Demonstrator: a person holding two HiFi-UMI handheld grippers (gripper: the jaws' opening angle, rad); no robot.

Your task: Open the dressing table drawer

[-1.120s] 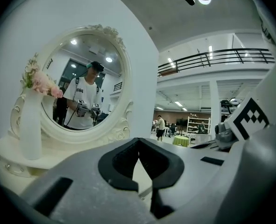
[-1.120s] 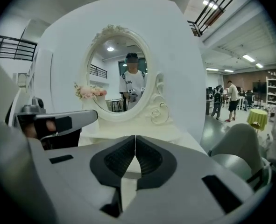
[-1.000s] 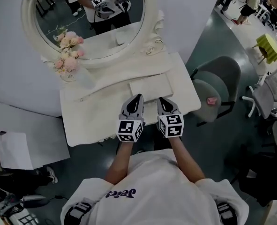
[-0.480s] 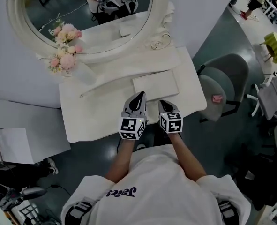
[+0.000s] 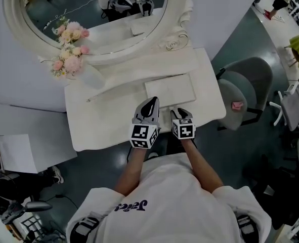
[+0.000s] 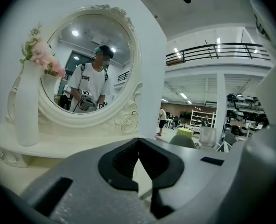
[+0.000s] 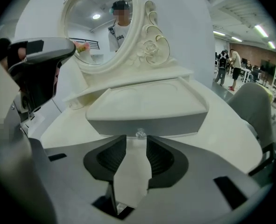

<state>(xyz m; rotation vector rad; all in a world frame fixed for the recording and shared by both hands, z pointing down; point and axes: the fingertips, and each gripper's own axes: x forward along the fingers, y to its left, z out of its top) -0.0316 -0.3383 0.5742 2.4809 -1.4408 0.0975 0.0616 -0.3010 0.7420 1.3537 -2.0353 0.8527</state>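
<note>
A white dressing table (image 5: 93, 120) carries a low white drawer box (image 5: 169, 89) in front of its oval mirror (image 5: 88, 19). In the right gripper view the drawer front (image 7: 147, 120) faces me, with a small clear knob (image 7: 140, 134) at its lower middle. My right gripper (image 7: 137, 141) points down at that knob. Its jaws are opening; the knob sits just beyond the tips and nothing is between the pads. My left gripper (image 6: 138, 143) is shut and empty, hovering over the tabletop beside the right gripper (image 5: 181, 113) and left of the drawer (image 6: 142, 171).
A white vase with pink flowers (image 5: 71, 59) stands at the table's back left. A grey chair (image 5: 243, 92) with a small pink thing on its seat is at the right. A white cabinet (image 5: 23, 153) stands at the left. People sit far off in the hall.
Both grippers have sunk toward the table's front edge. The right one came down further and tipped its nose down at the drawer front.
</note>
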